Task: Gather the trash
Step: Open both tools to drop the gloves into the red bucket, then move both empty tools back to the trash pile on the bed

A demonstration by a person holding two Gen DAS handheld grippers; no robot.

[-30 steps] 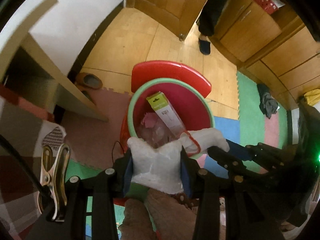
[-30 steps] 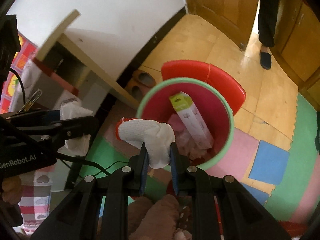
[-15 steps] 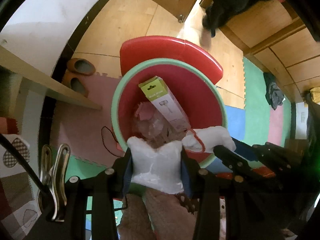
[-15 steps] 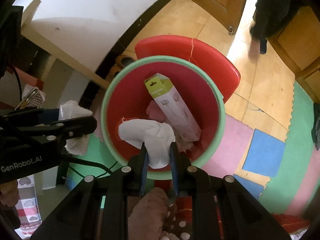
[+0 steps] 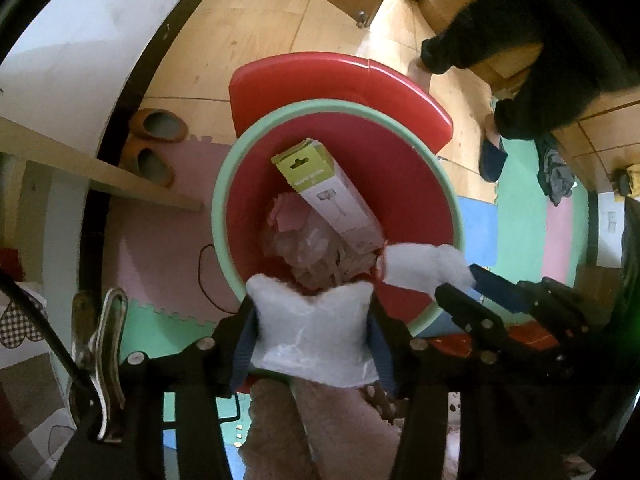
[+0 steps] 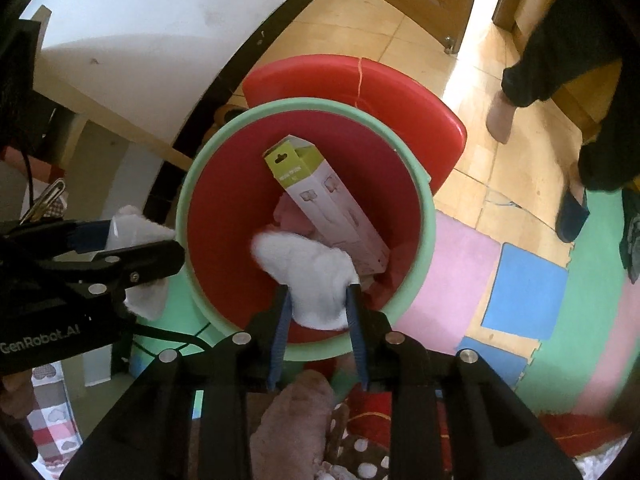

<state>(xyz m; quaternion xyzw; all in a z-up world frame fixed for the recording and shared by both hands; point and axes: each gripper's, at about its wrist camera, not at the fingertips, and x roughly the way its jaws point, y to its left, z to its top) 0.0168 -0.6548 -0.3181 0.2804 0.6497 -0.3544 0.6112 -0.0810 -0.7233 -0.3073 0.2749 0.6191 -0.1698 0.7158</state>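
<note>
On a floor of wood and coloured foam mats (image 6: 524,292) stands a red bin (image 6: 224,216) with a green rim, a long carton (image 6: 332,208) leaning inside. The right gripper (image 6: 318,304) holds a white glove (image 6: 308,268) over the bin, jaws closed on it, while the left gripper (image 5: 310,340) clamps another white wad (image 5: 312,336) at the bin's near rim.

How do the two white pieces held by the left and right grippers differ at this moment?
The left gripper holds a white wad at the bin's near rim; the right gripper holds a white glove over the bin's inside. The glove has a red cuff, seen in the left view; the wad shows none. Both are white and clamped.
</note>
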